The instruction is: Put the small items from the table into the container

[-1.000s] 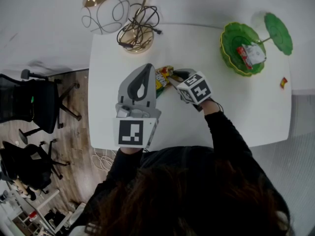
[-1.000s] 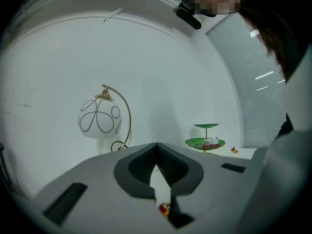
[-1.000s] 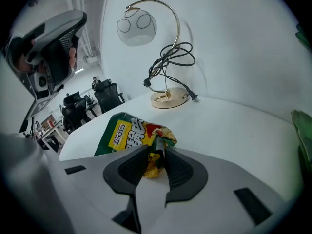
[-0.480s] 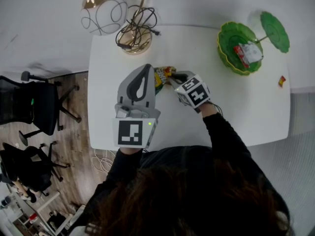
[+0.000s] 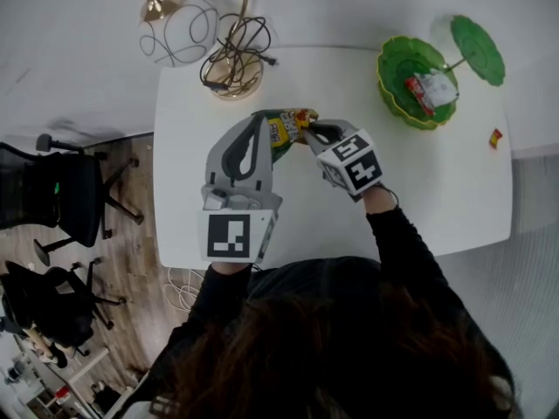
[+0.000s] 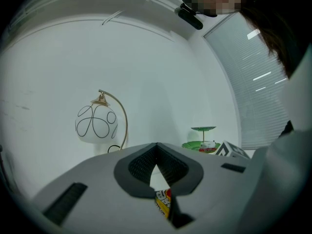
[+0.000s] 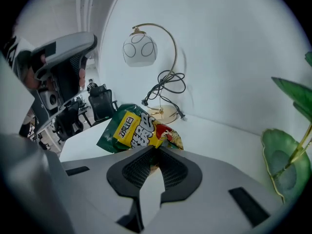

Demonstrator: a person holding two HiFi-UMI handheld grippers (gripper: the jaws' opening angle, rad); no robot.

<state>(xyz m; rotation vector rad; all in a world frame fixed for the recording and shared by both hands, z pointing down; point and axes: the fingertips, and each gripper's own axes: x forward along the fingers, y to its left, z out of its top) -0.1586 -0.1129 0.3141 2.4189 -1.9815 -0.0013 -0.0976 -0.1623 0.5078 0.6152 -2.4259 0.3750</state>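
pinching the snack bag (image 7: 131,130) by 1 edge, the right gripper (image 7: 155,152) has its 2 jaws squeezed tight on it. the bag is green and yellow with a bit of red, and it sticks out in front of the jaws. from the head view, the right gripper (image 5: 307,132) and the bag (image 5: 288,125) are near the back of the white table (image 5: 437,190), not far from the lamp's gold base (image 5: 234,84).

the left gripper (image 5: 260,120) is just beside the bag, on its left. in the left gripper view its jaws (image 6: 157,147) are closed tip to tip with nothing held in them, and a bit of the bag (image 6: 163,201) peeks out below.

the green bowl (image 5: 389,85) sits well apart at the far right corner of the table. it has a red and white packet (image 5: 428,90) inside, and a green plate (image 5: 478,49) stands over it on a stem. 1 small red and yellow thing (image 5: 495,137) lies on the table near the right edge.
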